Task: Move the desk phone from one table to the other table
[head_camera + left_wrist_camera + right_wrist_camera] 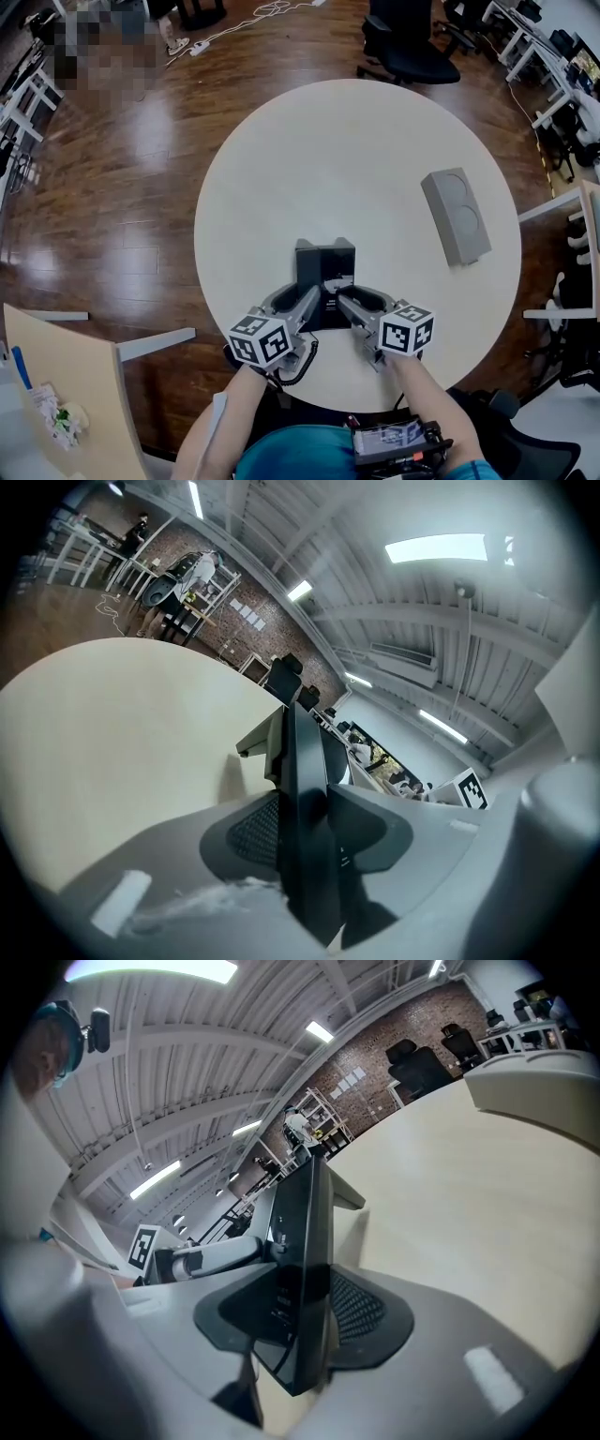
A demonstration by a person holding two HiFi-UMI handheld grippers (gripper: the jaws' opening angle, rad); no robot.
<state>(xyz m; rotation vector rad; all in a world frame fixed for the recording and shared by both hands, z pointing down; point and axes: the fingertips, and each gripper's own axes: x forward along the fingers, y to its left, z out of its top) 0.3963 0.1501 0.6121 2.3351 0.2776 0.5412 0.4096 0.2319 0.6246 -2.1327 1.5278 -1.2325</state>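
The black desk phone (324, 267) stands near the front of the round white table (328, 159). My left gripper (313, 298) holds its left edge and my right gripper (345, 300) its right edge. In the left gripper view the phone's thin dark side (298, 761) runs between the jaws, and both pads of the left gripper (305, 834) press against it. The right gripper view shows the same thing mirrored: the phone's edge (305, 1232) is clamped between the pads of the right gripper (305, 1314). The phone's lower front is hidden behind the grippers.
A grey box with two round recesses (456, 216) lies on the table's right side. A light wooden table top (66, 375) is at the lower left, with a black office chair (408, 47) beyond the far edge. Desks (562, 56) line the right side above the wood floor.
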